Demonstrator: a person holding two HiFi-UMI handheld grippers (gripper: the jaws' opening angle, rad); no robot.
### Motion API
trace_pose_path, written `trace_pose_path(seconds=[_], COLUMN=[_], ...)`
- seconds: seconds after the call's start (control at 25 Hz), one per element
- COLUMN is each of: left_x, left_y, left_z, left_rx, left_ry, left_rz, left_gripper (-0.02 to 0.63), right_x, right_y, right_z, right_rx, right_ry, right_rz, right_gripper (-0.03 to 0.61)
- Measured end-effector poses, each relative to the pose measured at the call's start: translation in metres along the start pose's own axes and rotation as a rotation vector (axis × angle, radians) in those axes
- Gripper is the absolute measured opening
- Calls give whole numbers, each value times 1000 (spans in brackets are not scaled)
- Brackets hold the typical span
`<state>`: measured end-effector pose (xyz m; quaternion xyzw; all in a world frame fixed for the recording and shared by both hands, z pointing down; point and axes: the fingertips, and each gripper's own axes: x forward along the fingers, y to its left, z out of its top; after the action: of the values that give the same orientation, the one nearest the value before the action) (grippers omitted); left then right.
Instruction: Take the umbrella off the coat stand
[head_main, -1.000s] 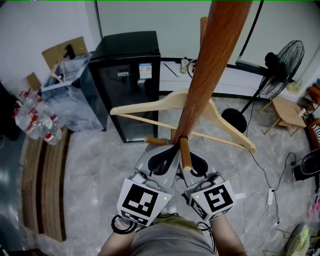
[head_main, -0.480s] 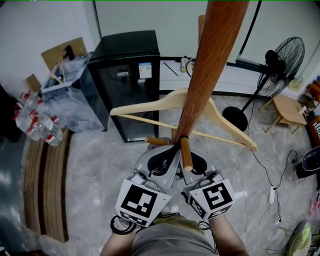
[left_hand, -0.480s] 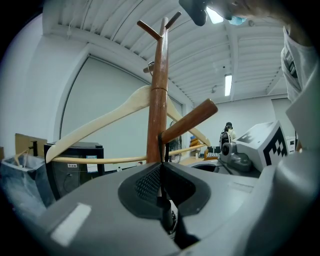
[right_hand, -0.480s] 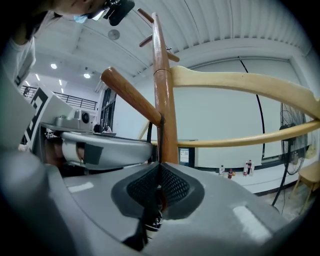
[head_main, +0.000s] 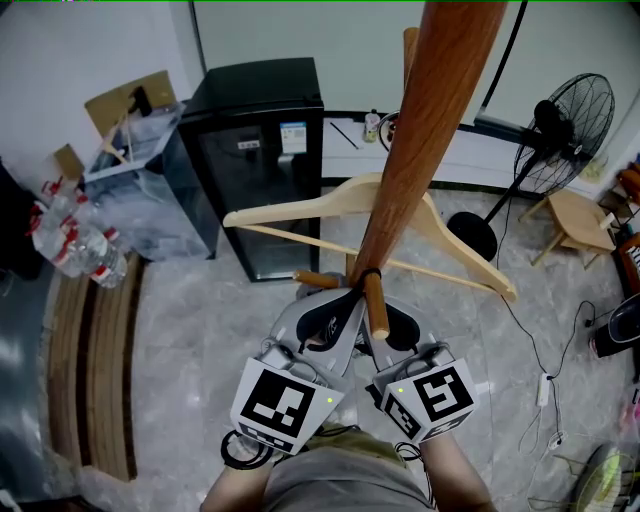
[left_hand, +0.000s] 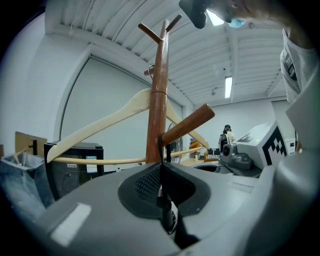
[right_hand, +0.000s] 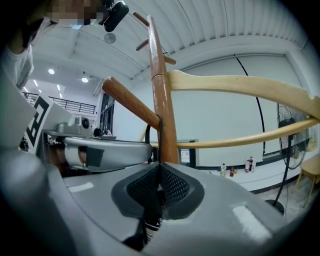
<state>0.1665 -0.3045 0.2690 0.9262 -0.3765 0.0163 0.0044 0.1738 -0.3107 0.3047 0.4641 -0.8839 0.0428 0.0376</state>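
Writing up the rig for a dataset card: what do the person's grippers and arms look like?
The left gripper and right gripper are smooth grey shells with black mesh pads. Each carries a white cube with black square markers and a green light. A black cable loops at the left wrist. No sleeves show.

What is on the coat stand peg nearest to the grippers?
A black loop sits round the peg; the left gripper and the right gripper pinch it. What hangs below is covered by them.

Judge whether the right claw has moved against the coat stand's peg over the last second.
No. The right claw sits just as close beside the peg as before, shut on the black strap.
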Motion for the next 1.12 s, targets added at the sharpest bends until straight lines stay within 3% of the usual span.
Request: trace_pose_path(seconds=[1.12], left_x=[-35], left_y=[-18], left_z=[33], left_rx=[19], left_ry=[-94], left_rz=[-47], left_gripper=[17], right_x=[-31], right_y=[28], right_z=[31], right_rx=[-22], right_ry=[-71], right_rz=[-50], right_gripper=[3])
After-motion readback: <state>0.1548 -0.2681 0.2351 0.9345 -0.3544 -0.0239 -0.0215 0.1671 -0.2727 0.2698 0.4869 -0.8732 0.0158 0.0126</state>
